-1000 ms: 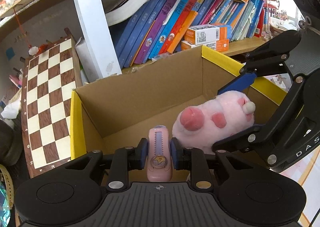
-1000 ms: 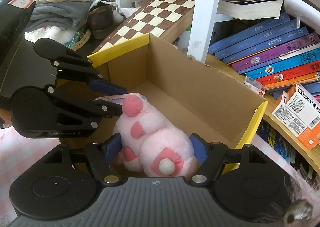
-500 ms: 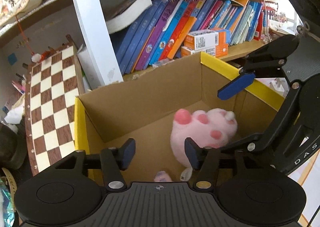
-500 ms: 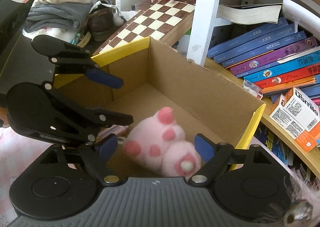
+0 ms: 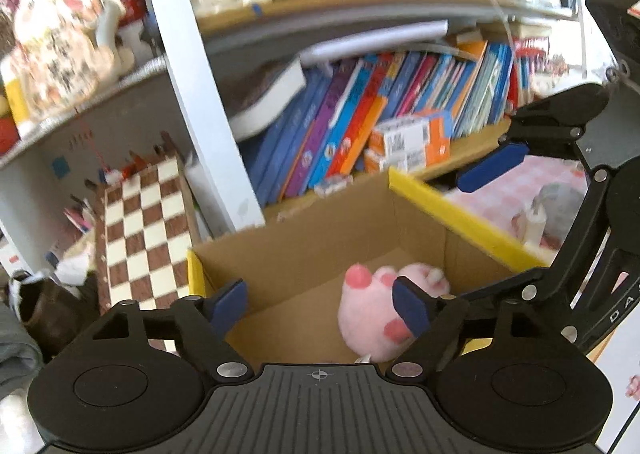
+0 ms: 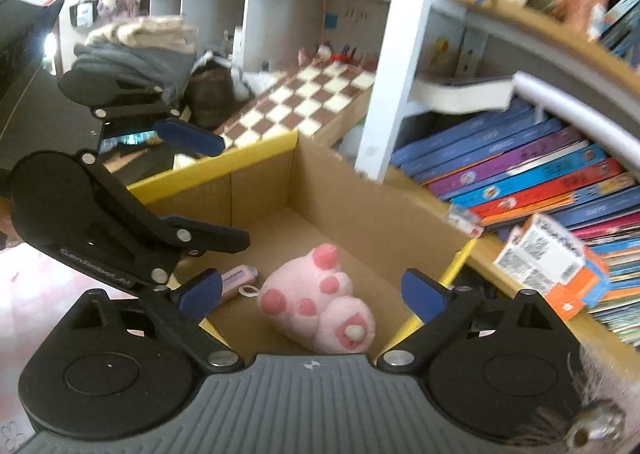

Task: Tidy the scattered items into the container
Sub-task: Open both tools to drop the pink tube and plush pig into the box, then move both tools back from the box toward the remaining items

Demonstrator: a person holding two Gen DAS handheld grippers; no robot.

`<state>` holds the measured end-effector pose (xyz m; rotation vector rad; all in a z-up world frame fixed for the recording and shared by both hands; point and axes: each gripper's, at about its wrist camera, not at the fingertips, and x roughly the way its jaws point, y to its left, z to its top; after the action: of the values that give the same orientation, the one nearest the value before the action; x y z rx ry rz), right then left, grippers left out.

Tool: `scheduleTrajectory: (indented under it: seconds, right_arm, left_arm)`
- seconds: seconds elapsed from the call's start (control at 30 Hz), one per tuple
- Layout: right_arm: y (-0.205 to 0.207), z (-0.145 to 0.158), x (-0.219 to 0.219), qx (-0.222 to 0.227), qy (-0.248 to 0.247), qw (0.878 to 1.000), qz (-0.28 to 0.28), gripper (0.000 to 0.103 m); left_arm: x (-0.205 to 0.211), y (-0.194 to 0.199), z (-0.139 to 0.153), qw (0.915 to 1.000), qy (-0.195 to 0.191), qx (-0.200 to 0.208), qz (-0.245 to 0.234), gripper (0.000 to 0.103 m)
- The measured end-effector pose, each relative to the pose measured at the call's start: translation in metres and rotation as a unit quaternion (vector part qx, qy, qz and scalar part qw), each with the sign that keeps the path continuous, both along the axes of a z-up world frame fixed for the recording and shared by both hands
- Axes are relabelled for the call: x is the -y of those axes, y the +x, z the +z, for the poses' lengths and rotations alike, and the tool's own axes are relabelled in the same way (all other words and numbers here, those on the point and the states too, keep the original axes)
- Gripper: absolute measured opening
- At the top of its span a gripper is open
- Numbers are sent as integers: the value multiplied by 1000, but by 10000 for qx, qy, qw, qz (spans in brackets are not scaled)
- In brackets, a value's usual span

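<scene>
A pink plush toy lies on the floor of the cardboard box, paws up; it also shows in the left wrist view. A small pink case lies beside it in the box. My left gripper is open and empty above the box's near side. My right gripper is open and empty above the plush. Each gripper shows in the other's view: the right gripper and the left gripper.
A yellow-edged box rim runs around the top. A chessboard leans beside the box. A white shelf post and rows of books stand behind it. Folded clothes lie at the far left.
Both grippers have opened and risen away from the box. The pink case left my left gripper and the plush left my right one; both now lie on the box floor.
</scene>
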<state>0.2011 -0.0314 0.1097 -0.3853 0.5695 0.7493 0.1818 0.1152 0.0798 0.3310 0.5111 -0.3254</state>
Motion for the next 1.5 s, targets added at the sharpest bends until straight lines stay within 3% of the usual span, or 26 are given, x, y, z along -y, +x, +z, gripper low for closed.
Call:
scheduleTrajectory:
  seconds: [0.17, 0.37, 0.5, 0.67, 0.77, 0.97, 1.5]
  right_arm:
    - [-25, 15, 28, 290, 364, 9987, -215, 99]
    - [-49, 23, 63, 529, 683, 9950, -510, 99]
    - [-62, 21, 88, 597, 799, 9926, -692, 99]
    - [-80, 12, 117, 615, 801, 9910, -874, 100]
    - [-90, 4, 134, 695, 779, 9893, -1023, 100]
    - [-101, -10, 165, 645, 1109, 9841, -1232, 100]
    - [-93, -59, 206, 240, 1091, 9803, -1630, 100]
  left_arm:
    - [19, -31, 17, 9986, -23, 506, -142, 87]
    - [40, -58, 27, 9960, -30, 832, -323, 89]
    - [53, -73, 23, 9950, -30, 927, -368, 92]
    - [71, -96, 9, 9930, 356, 1022, -465, 92]
    - [77, -112, 5, 9919, 308, 1117, -511, 92]
    - [90, -124, -8, 9934, -203, 999, -534, 92]
    - [136, -126, -56, 9961, -352, 410, -694, 92]
